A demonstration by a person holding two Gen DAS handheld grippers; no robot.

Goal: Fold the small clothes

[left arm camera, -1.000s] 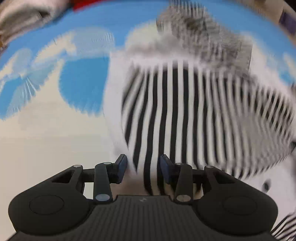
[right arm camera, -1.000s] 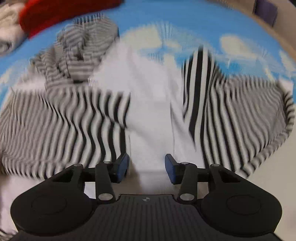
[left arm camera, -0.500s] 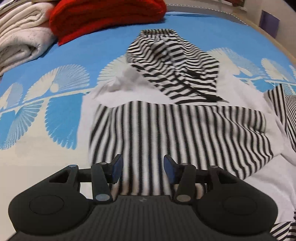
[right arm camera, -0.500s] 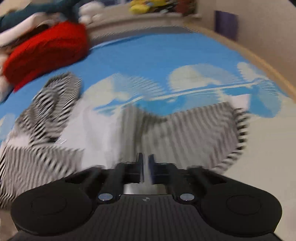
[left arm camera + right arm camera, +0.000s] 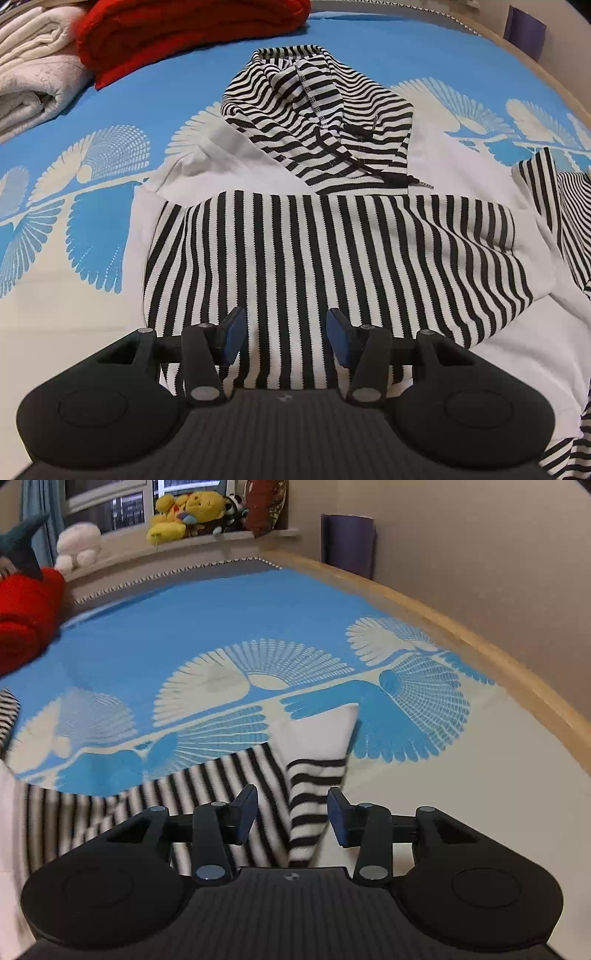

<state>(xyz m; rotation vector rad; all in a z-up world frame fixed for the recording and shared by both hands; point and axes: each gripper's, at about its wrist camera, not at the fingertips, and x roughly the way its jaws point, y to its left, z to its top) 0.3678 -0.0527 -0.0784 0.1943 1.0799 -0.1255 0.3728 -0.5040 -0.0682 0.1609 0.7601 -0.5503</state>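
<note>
A white hoodie (image 5: 229,166) lies flat on the blue bedspread (image 5: 155,110), its black-and-white striped hood (image 5: 317,110) at the far end. One striped sleeve (image 5: 332,251) is folded across the body. My left gripper (image 5: 284,328) hovers open over that sleeve's near edge, holding nothing. The other striped sleeve (image 5: 310,786) stretches out to the right and ends in a white cuff (image 5: 321,734). My right gripper (image 5: 291,808) is above that sleeve end with its jaws opening. The fabric lies between the pads, which do not press on it.
A folded red garment (image 5: 177,33) and folded white towels (image 5: 33,81) sit at the far left. The bed's wooden edge (image 5: 480,635) runs along the right, with a wall behind. Plush toys (image 5: 192,509) and a purple roll (image 5: 347,542) stand beyond the bed.
My right gripper swung right from the hoodie's body to the outstretched sleeve's end; it was shut half a second ago and is now apart. My left gripper drew back slightly from the folded sleeve.
</note>
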